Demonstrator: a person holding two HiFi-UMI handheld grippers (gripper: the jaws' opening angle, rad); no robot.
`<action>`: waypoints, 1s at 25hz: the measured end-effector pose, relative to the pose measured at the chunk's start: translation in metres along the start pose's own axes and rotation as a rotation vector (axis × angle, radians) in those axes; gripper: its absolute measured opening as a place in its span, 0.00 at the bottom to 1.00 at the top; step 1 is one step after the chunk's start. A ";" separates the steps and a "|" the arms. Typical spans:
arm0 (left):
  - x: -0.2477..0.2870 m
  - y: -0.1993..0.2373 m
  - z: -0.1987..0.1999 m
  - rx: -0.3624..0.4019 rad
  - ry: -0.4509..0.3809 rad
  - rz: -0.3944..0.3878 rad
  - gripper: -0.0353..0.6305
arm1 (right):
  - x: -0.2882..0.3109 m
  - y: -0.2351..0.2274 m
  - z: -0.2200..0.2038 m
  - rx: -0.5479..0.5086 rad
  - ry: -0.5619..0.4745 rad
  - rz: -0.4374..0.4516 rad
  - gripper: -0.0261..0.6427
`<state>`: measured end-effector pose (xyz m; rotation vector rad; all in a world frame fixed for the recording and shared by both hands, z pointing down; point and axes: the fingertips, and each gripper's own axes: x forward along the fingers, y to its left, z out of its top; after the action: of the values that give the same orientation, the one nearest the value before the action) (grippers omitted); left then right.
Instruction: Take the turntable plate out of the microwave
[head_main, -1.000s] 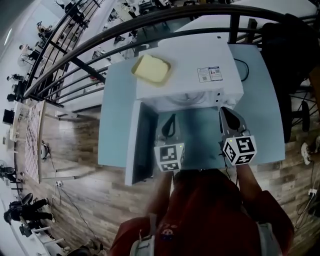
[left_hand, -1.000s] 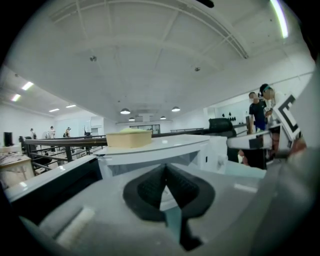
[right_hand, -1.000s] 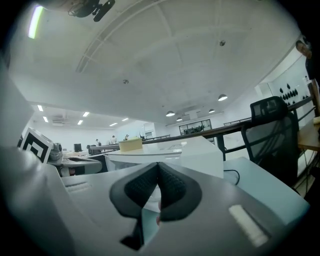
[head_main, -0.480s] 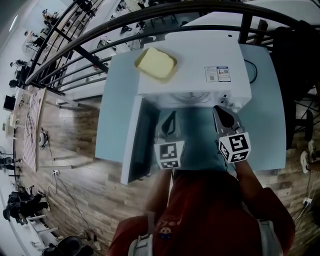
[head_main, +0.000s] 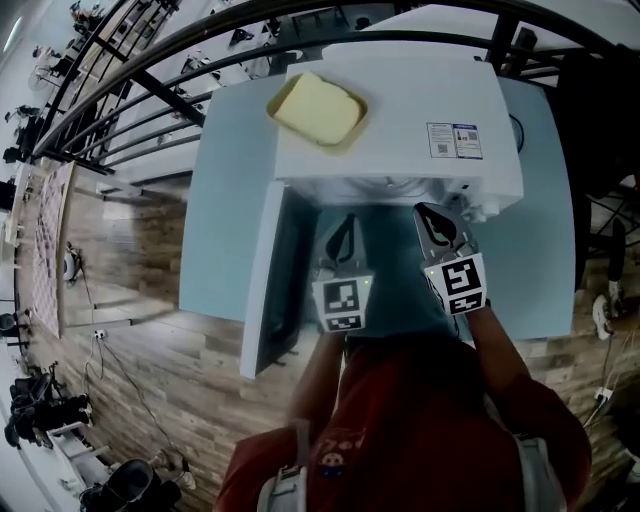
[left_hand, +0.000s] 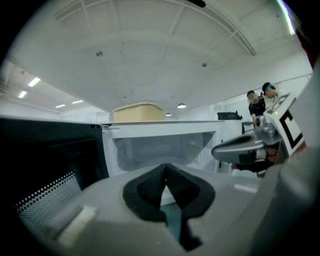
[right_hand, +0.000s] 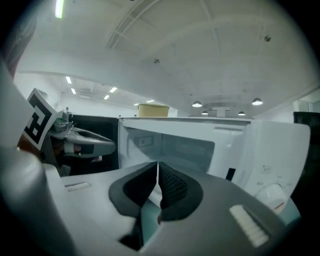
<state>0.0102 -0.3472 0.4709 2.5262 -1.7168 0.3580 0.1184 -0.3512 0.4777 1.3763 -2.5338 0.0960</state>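
Note:
A white microwave (head_main: 400, 110) stands on a pale blue table (head_main: 232, 200), its door (head_main: 275, 275) swung open to the left. Just inside the cavity mouth a pale curved rim shows, apparently the turntable plate (head_main: 388, 187); the rest is hidden under the microwave's top. My left gripper (head_main: 345, 228) points at the cavity's left part, shut and empty, its pads meeting (left_hand: 166, 167). My right gripper (head_main: 432, 218) is at the cavity's right part. Its jaws have just been opening: a thin slit shows between them (right_hand: 158, 167), with nothing in it. Neither gripper touches the plate.
A yellow lidded container (head_main: 318, 108) sits on top of the microwave. The control panel (right_hand: 280, 170) is on the microwave's right side. A black railing (head_main: 150, 90) runs behind the table, with wooden floor (head_main: 130, 300) to the left. A cable (head_main: 515, 130) lies behind the microwave.
Both grippers have moved forward toward the open cavity. The right gripper has rolled, so its marker cube now faces differently.

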 end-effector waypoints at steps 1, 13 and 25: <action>0.003 0.003 -0.005 -0.006 0.005 -0.002 0.05 | 0.007 0.003 -0.004 -0.006 0.018 0.011 0.06; 0.020 0.035 -0.035 -0.044 0.044 -0.025 0.05 | 0.073 0.032 -0.047 -0.137 0.201 0.070 0.15; 0.035 0.039 -0.065 -0.079 0.097 -0.044 0.05 | 0.113 0.034 -0.089 -0.493 0.373 0.098 0.16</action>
<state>-0.0234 -0.3818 0.5395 2.4444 -1.6062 0.3950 0.0483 -0.4090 0.5942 0.9409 -2.1199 -0.2204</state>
